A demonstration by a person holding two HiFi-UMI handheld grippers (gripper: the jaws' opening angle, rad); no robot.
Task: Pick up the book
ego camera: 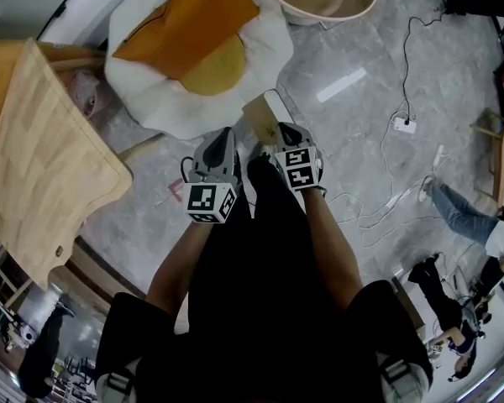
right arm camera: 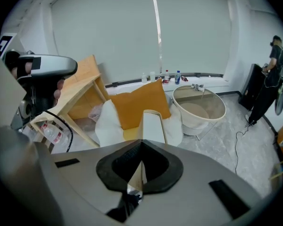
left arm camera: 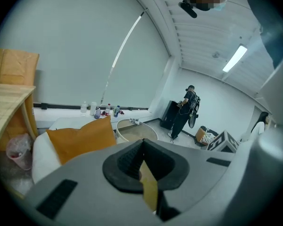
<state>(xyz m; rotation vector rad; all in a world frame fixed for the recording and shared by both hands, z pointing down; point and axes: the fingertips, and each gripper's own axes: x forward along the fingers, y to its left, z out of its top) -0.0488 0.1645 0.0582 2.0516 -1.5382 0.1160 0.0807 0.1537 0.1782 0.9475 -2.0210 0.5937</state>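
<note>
**Book (ego camera: 263,114) held by two grippers above the floor (ego camera: 361,49).**
Forearms (ego camera: 183,259) reached forward side by side, angled downward. The left gripper (ego camera: 226,137) and right gripper (ego camera: 284,131) each had jaws clamped on the book's near edge, with the orange cushion (ego camera: 187,28) beyond.

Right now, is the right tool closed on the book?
Yes, the right gripper view shows the right tool pinched shut on the near edge of the book.
</note>
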